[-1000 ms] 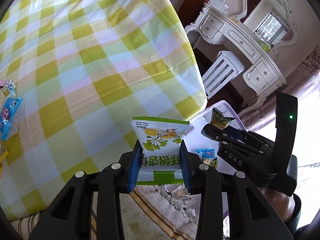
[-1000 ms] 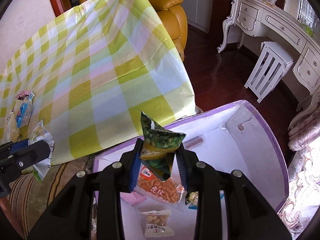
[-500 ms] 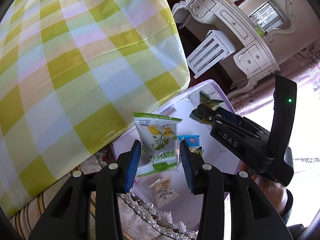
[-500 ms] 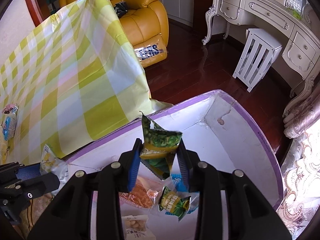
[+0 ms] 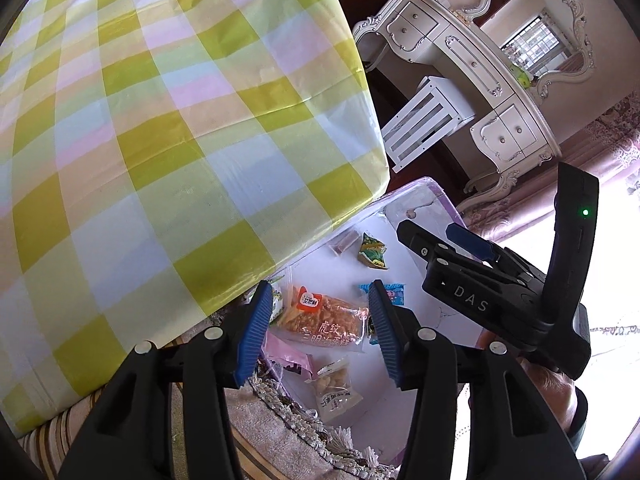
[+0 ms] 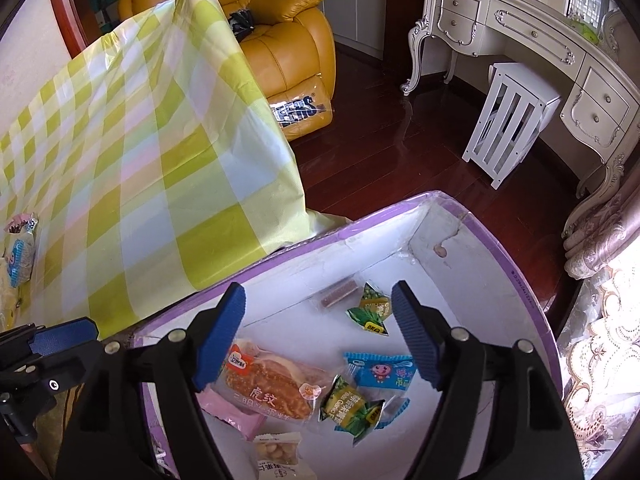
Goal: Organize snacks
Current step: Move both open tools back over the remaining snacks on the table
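Over the purple-rimmed white box [image 6: 520, 280] my right gripper [image 6: 318, 332] hangs with its jaws opening and nothing between them. The green triangular packet [image 6: 370, 312] lies loose on the box floor beneath it. My left gripper [image 5: 320, 328] is also above the box [image 5: 412, 208], jaws opening, pads empty. Under it lie an orange bread pack [image 5: 324, 316] and a nut packet [image 5: 336, 388]. The left wrist view shows the right gripper [image 5: 440, 236] close by on the right. I cannot make out the white and green lemon packet.
The table with the yellow check cloth [image 6: 140, 160] stands left of the box, with several snacks [image 6: 20, 252] at its far left. In the box also lie a blue packet [image 6: 380, 372], a pink packet [image 6: 236, 412] and a brown bar [image 6: 338, 294]. A white stool [image 6: 512, 120] and a yellow armchair [image 6: 280, 40] stand beyond.
Both grippers moved from the table edge to over the box and opened. The left let go of the lemon packet. The right dropped the green triangular packet onto the box floor.
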The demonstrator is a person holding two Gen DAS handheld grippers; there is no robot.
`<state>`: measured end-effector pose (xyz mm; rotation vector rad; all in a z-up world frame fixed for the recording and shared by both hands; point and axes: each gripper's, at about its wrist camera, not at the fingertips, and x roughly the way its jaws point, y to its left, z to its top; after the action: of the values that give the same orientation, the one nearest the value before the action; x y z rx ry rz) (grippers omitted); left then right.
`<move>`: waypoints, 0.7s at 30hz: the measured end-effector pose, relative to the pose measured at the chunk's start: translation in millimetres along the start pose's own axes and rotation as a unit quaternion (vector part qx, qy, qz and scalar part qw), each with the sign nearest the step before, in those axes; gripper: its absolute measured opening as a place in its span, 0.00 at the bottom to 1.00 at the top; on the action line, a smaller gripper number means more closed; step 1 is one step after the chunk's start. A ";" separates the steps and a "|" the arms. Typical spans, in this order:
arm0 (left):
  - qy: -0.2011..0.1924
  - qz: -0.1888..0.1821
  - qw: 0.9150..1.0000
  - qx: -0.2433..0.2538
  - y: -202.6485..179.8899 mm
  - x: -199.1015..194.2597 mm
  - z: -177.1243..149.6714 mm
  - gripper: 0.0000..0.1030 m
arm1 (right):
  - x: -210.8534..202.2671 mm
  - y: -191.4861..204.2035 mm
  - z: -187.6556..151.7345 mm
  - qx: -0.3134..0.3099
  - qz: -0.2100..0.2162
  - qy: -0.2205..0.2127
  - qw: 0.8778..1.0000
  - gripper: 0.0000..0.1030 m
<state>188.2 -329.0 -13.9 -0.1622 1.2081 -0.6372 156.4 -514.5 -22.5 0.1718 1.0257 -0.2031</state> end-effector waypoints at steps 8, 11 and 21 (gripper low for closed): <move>-0.029 0.014 0.999 -0.002 9.5 -17.4 1.0 0.47 | -6.0 17.7 4.0 -0.013 0.007 -0.002 1.000 0.74; -0.041 0.019 0.999 -0.009 18.3 -26.5 2.3 0.47 | -8.5 27.7 5.1 -0.022 0.011 -0.003 1.000 0.74; -0.092 0.042 0.994 -0.044 58.8 -66.8 4.9 0.47 | -21.7 78.1 11.7 -0.055 0.036 -0.016 0.998 0.75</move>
<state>200.7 -246.2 16.4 -0.2379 1.0601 -0.4859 174.5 -439.8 5.8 0.1058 0.9952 -0.0841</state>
